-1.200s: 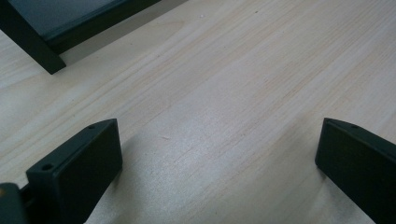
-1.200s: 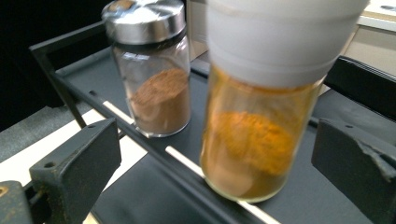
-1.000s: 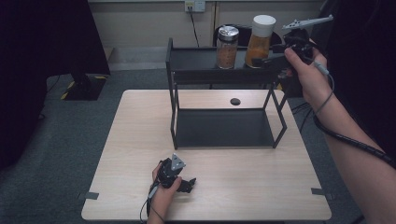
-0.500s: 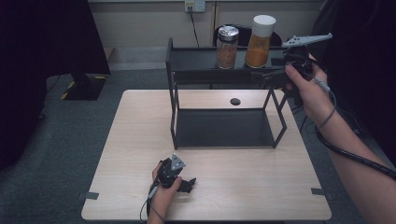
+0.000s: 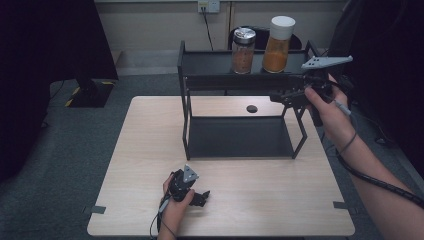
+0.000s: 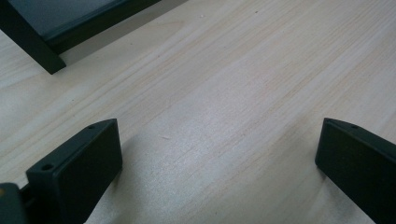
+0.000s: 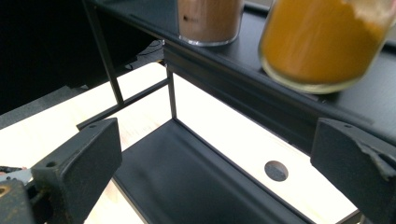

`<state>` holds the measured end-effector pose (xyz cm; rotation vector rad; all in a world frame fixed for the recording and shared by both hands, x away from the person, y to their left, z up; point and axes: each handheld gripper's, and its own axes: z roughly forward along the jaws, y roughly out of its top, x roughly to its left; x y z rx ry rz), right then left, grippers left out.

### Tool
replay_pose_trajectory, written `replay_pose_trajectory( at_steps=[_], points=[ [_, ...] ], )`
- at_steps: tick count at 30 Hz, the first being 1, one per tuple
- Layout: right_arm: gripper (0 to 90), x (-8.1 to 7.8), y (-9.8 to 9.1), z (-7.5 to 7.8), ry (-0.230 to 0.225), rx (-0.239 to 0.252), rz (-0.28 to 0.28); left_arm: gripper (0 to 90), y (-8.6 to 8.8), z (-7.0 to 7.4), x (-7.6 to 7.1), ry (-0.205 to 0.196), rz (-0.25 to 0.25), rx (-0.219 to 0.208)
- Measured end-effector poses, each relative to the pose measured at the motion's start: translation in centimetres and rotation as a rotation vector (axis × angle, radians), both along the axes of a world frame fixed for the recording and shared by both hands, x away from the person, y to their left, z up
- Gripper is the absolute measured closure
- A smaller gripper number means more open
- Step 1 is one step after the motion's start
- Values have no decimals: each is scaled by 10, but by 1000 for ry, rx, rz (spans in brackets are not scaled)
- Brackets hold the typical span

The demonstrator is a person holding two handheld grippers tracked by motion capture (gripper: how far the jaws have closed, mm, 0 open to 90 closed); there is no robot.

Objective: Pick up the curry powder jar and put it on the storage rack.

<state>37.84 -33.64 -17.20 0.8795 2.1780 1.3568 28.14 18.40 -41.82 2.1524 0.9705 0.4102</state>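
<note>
Currently the right claw [image 5: 292,96], jaws spread and empty, hangs just below the shelf's [image 5: 215,79] top tier, near the orange spice jar [image 5: 278,39]. Rising carelessly, it could strike the ledge and topple the jar. The left claw [image 5: 199,197] rests spread on the table [image 5: 150,150].

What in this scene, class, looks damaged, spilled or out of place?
Only one thing: the right gripper has a chipped, ragged pad on one jaw. Both jars stand upright on the rack, nothing spilled.
</note>
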Motion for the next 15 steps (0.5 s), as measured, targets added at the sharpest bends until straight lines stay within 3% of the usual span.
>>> replay_pose_trajectory(
  at_steps=[15],
  points=[
    [12, -4, 5, -39, 20, 6, 44, 1, 0, 0, 0, 0, 0, 0]
  ],
)
